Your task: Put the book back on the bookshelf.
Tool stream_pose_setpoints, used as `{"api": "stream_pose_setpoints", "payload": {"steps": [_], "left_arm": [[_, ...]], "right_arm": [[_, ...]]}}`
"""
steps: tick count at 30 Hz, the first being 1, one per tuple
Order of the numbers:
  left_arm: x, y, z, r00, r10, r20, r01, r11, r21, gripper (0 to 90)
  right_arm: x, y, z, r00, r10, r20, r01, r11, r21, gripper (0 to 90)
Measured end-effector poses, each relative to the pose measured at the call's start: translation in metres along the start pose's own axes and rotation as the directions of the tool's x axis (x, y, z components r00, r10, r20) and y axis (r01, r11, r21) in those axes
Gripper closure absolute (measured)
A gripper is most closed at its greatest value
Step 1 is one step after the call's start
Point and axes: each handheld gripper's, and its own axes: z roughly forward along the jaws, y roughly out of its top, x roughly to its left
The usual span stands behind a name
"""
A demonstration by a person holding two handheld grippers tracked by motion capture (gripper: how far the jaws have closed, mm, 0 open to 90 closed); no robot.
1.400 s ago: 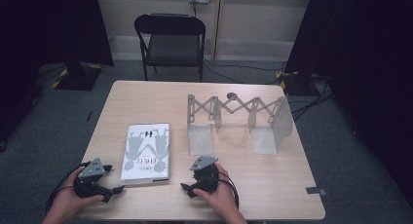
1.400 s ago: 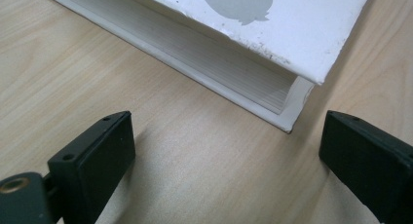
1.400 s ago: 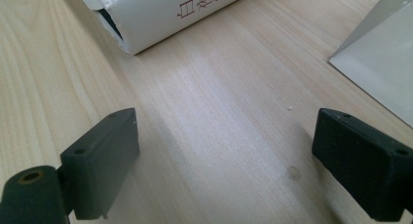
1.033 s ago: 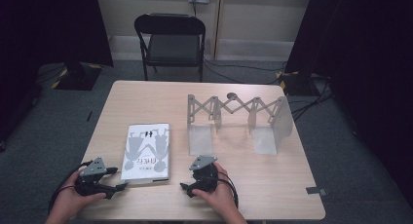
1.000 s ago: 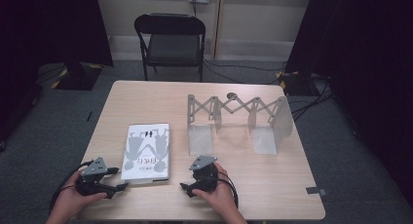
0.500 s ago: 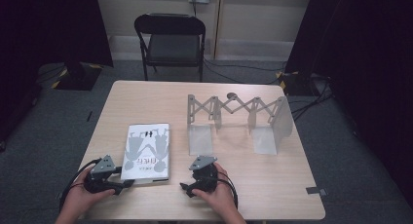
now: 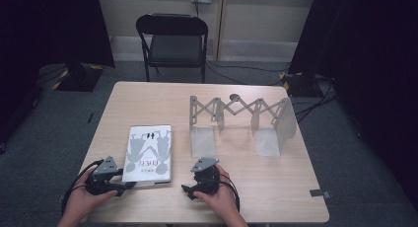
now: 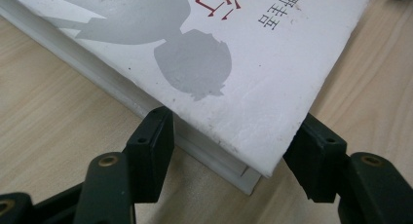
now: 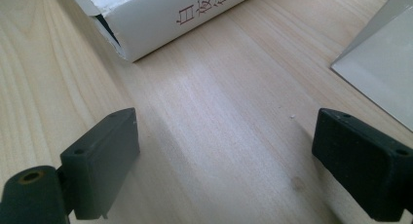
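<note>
— Where's the book point(image 7: 149, 153)?

— Lying flat on the table point(image 7: 148, 98), lower left of centre in the high view. Its near corner sits between the jaws of my left gripper point(image 8: 234, 165).

— Gripped?

— The jaws have just been closing on that corner; one pad touches the page edge, the other the spine side. Whether they press, I can't tell.

— Your right gripper point(image 9: 224, 160)?

— Jaws wide over bare wood, with the book's corner at upper left. The metal rack point(image 7: 236, 121) stands right of the book.
</note>
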Motion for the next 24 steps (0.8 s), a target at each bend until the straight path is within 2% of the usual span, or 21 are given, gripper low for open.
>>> {"api": "stream_pose_setpoints", "payload": {"steps": [7,10,13,15,18,21,22,23,24], "left_arm": [[-0.001,0.005,-0.005,0.9997,-0.024,0.005,0.025,0.9995,-0.019,39.7],[-0.001,0.009,-0.01,0.9974,-0.06,0.04,0.063,0.9959,-0.065,41.8],[-0.002,0.012,-0.011,0.9972,-0.061,0.042,0.064,0.9954,-0.072,42.8],[-0.004,0.014,-0.01,0.9976,-0.06,0.034,0.062,0.9959,-0.066,42.8],[-0.004,0.016,-0.012,0.9975,-0.063,0.033,0.065,0.9954,-0.07,42.9],[-0.004,0.017,-0.012,0.9972,-0.066,0.035,0.068,0.9948,-0.075,42.9],[-0.004,0.017,-0.012,0.9972,-0.066,0.035,0.068,0.9948,-0.076,42.9],[-0.004,0.017,-0.012,0.9972,-0.066,0.035,0.068,0.9948,-0.076,42.9],[-0.005,0.018,-0.013,0.9972,-0.067,0.033,0.069,0.9947,-0.076,42.9]], "right_arm": [[0.001,0.001,0.001,1.0,-0.001,-0.002,0.001,1.0,0.0,9.5],[0.002,0.002,0.002,1.0,0.002,0.001,-0.002,1.0,0.001,9.5],[0.003,0.003,0.003,1.0,-0.003,-0.004,0.003,1.0,0.0,10.0],[0.005,0.006,0.002,0.9997,-0.022,-0.001,0.022,1.0,0.007,13.5],[0.008,0.014,-0.003,0.9989,-0.047,0.003,0.047,0.999,-0.022,13.4],[0.011,0.021,-0.006,0.9989,-0.043,-0.021,0.042,0.998,-0.05,13.4],[0.016,0.028,-0.007,0.9973,-0.069,-0.022,0.068,0.996,-0.06,13.4],[0.016,0.028,-0.007,0.9973,-0.069,-0.022,0.068,0.996,-0.06,13.4],[0.021,0.032,-0.004,0.9965,-0.07,-0.045,0.067,0.995,-0.067,13.4]]}}
